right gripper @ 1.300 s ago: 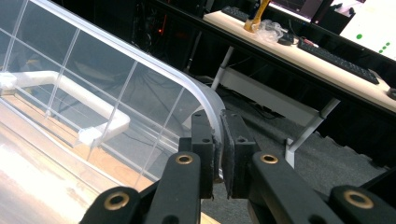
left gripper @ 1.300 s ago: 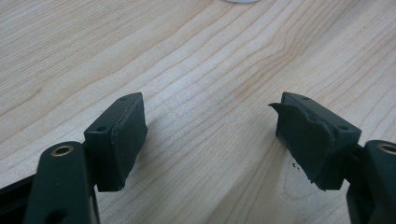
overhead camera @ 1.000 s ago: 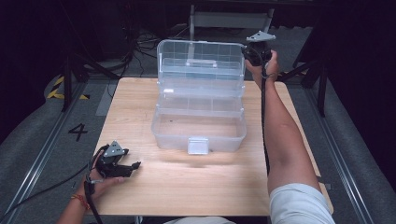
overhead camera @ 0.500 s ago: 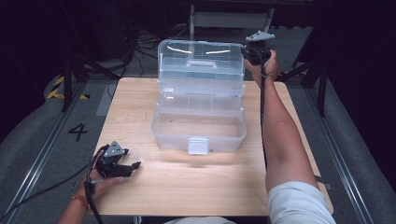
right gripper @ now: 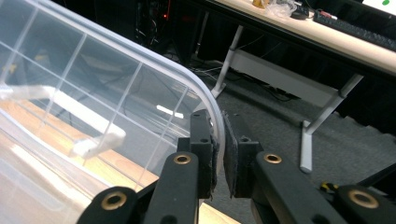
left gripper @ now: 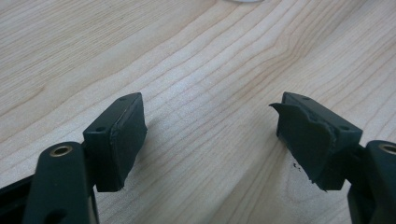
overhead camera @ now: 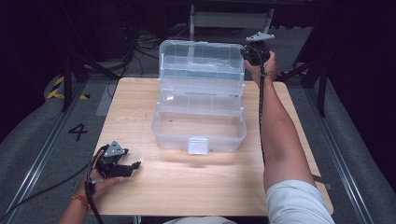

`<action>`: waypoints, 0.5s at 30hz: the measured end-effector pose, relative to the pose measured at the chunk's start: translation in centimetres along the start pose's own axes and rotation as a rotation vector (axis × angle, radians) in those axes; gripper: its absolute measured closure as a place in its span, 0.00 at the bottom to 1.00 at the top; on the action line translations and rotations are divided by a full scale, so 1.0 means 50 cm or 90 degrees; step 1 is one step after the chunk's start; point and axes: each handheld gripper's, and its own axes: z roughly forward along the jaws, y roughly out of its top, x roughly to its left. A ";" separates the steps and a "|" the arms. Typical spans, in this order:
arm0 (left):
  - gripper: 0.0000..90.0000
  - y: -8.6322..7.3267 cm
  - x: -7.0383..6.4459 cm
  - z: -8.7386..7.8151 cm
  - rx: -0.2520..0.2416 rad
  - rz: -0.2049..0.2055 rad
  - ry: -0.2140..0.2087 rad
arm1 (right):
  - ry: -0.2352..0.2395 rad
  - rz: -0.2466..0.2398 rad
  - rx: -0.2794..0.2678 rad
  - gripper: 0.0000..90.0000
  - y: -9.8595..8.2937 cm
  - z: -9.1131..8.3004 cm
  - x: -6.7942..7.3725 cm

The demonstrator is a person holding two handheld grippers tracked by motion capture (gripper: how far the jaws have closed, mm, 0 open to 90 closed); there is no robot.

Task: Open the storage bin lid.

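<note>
My right hand-held gripper [right gripper: 218, 154] pinches the lid [overhead camera: 201, 63] rim.
The clear box [overhead camera: 200, 125] sits mid-desk, lid raised at its far side; my left hand-held gripper [overhead camera: 127, 167] rests open on the desk [overhead camera: 196, 186], well apart, near-left.

I am working in a lab: cables [overhead camera: 140, 42] lie at 11 o'clock, a floor rail [overhead camera: 42, 154] at 9 o'clock, a desk [right gripper: 322, 32] at 12.

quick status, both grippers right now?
Left gripper: open, empty, over the light wooden table.
Right gripper: shut on the raised lid of the clear plastic compartment box.
</note>
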 end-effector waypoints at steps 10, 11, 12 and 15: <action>0.27 0.000 0.000 0.000 0.000 0.000 0.000 | -0.007 0.006 0.024 0.90 -0.013 0.011 -0.009; 0.27 0.000 0.000 0.000 -0.001 0.001 0.000 | 0.003 0.013 0.020 0.90 -0.015 0.010 -0.011; 0.27 0.000 0.000 0.000 0.000 0.001 0.000 | 0.005 0.016 0.018 0.90 -0.015 0.010 -0.012; 0.27 0.000 0.000 0.000 -0.001 0.000 0.002 | 0.015 0.017 0.024 0.93 -0.015 0.010 -0.011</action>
